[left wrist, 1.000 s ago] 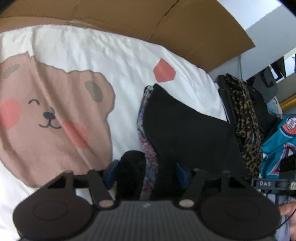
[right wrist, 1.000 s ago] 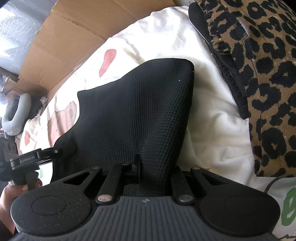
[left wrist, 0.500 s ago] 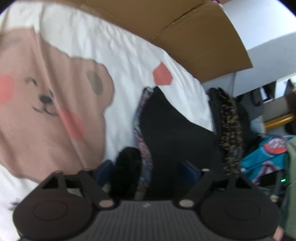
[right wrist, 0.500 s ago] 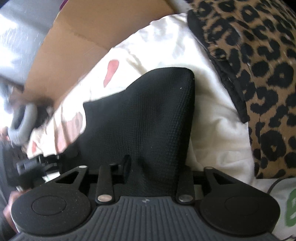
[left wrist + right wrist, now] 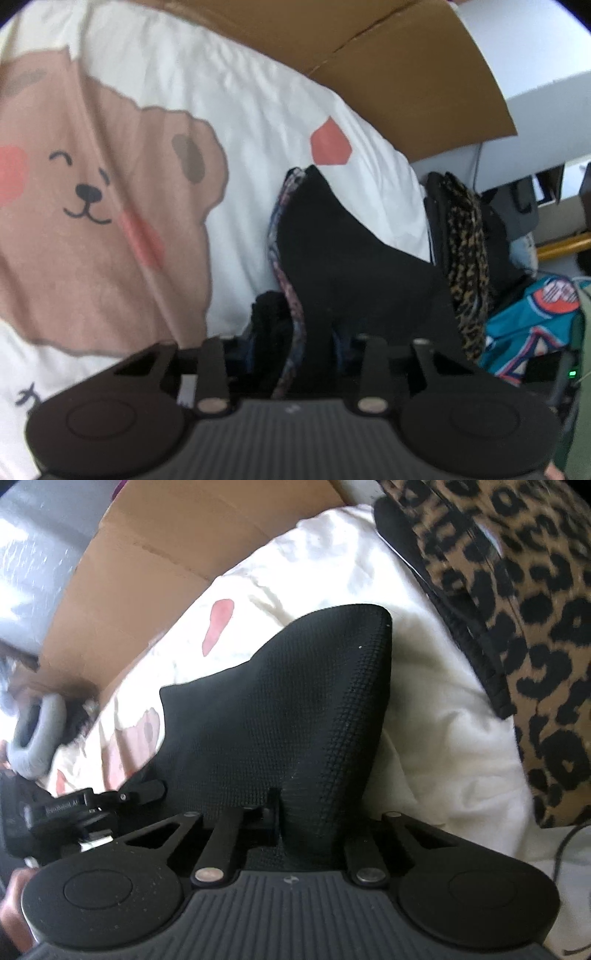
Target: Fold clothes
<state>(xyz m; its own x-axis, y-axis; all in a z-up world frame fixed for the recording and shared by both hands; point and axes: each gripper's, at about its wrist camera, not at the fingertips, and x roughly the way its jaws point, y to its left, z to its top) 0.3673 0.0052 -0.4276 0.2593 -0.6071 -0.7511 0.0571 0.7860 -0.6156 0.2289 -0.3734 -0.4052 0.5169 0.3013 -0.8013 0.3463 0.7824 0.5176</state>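
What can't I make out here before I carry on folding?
- Left wrist view: the jaws' tips are buried in the black knit garment and its patterned layer, so the grip stays unclear.
- Right wrist view: the same garment covers the jaws' tips.
- Both views: the garment's near edge is hidden behind the gripper bodies.

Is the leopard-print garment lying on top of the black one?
No, the leopard-print garment lies apart to the right, with white bedding between it and the black garment.

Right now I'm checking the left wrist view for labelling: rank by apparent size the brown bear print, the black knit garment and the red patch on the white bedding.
1. Brown bear print, largest.
2. Black knit garment; nearness to the camera inflates it.
3. Red patch, smallest.
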